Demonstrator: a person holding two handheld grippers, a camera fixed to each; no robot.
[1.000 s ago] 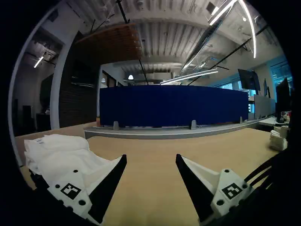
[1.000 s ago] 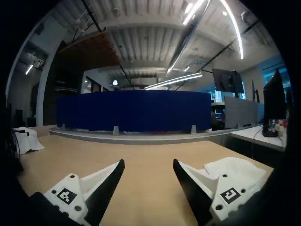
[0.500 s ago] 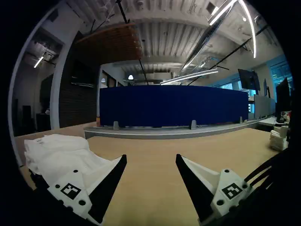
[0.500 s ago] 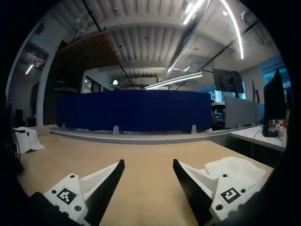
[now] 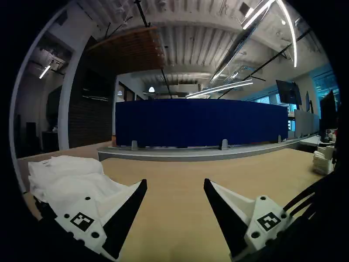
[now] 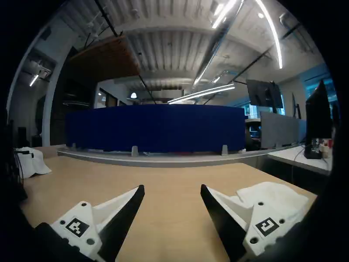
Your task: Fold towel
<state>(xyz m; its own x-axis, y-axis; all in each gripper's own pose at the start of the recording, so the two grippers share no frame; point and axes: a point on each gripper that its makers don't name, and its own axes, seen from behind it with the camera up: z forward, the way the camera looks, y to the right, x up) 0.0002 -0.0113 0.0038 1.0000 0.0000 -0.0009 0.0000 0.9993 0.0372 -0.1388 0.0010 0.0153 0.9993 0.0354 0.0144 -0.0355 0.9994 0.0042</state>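
The left gripper [image 5: 175,180] has its 2 jaws spread over the wooden table [image 5: 244,168], and a crumpled white towel [image 5: 70,177] lies just behind its left jaw. The right gripper [image 6: 172,187] also has its jaws spread, with a white cloth [image 6: 272,191] behind its right jaw.

Both views are dim overall, lit from above by long ceiling light strips [image 5: 288,30] that blow out to plain white and bend with the fisheye. Cooler bluish daylight enters through windows [image 5: 325,83] at the far right. The wooden table [image 5: 174,209] takes soft, even light with only faint shadows. The blue partition [image 6: 152,129] reads dark and flat. Straight lines bow strongly toward the edges, where the picture darkens. The white towel [image 5: 74,179] is bright yet keeps its folds, and focus looks fairly sharp throughout
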